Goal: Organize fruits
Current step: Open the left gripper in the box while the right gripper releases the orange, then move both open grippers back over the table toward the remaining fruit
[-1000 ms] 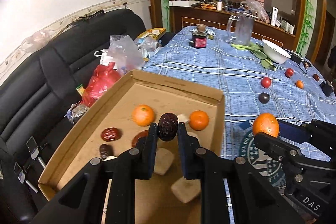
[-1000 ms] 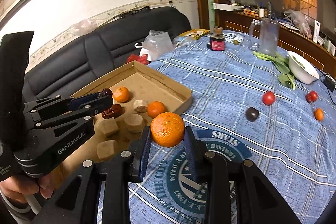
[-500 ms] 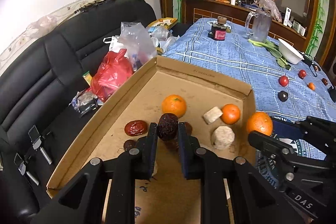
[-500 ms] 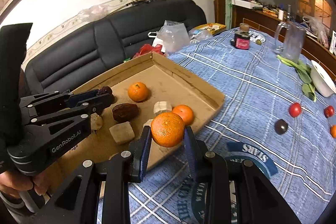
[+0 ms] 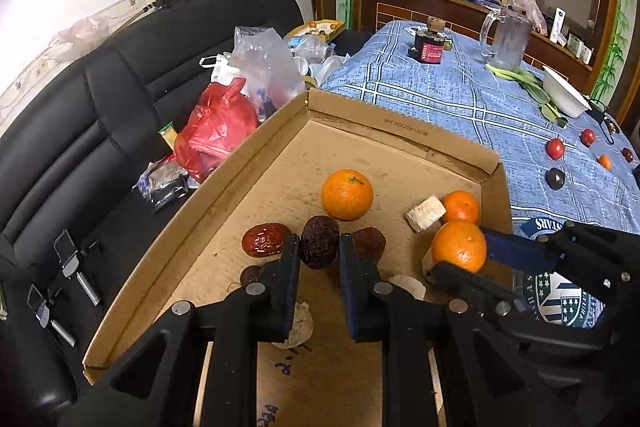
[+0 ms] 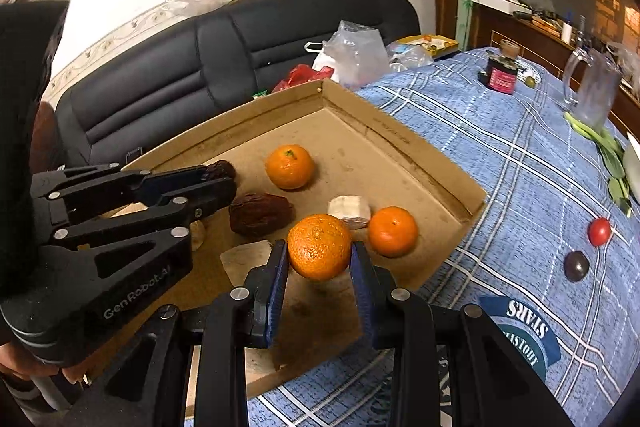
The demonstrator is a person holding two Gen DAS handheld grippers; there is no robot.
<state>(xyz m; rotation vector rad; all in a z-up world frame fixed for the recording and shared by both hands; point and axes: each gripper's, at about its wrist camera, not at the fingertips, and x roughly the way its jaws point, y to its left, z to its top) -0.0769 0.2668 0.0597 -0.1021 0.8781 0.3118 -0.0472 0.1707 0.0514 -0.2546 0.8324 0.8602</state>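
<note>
Blue plaid cloth covers the desk (image 5: 460,99), with a black leather sofa (image 5: 100,99) along its left side and a shallow brown cardboard tray (image 5: 384,125) lying at the desk's near left corner.

Over that tray, the left tool (image 5: 319,247) is pinching a dark wrinkled dried date (image 5: 319,241) between its two black fingers. At 3 o'clock from it, the right tool (image 6: 319,250) is pinching a round orange tangerine (image 6: 319,246) between blue-padded fingers, above the tray floor near its right wall.

On the tray floor, seen from the left wrist view, a second orange tangerine (image 5: 347,194) sits at 12 o'clock from the held date, and a glossy red dried date (image 5: 265,239) lies just beside the left finger at 9 o'clock. A brown date (image 5: 370,243) shows at 3 o'clock behind the right finger. A smaller orange tangerine (image 5: 461,207) rests near the right wall, touching a pale beige cut chunk (image 5: 426,214).

Out on the cloth, well apart at 2 o'clock, lie a red tomato-like fruit (image 5: 555,148) and a dark round fruit (image 5: 555,178). Farther off stand a dark jar with a red label (image 5: 430,45), a clear glass mug (image 5: 507,41) and a white bowl (image 5: 564,97). A red plastic bag (image 5: 214,129) and a clear plastic bag (image 5: 266,65) sit on the sofa.
</note>
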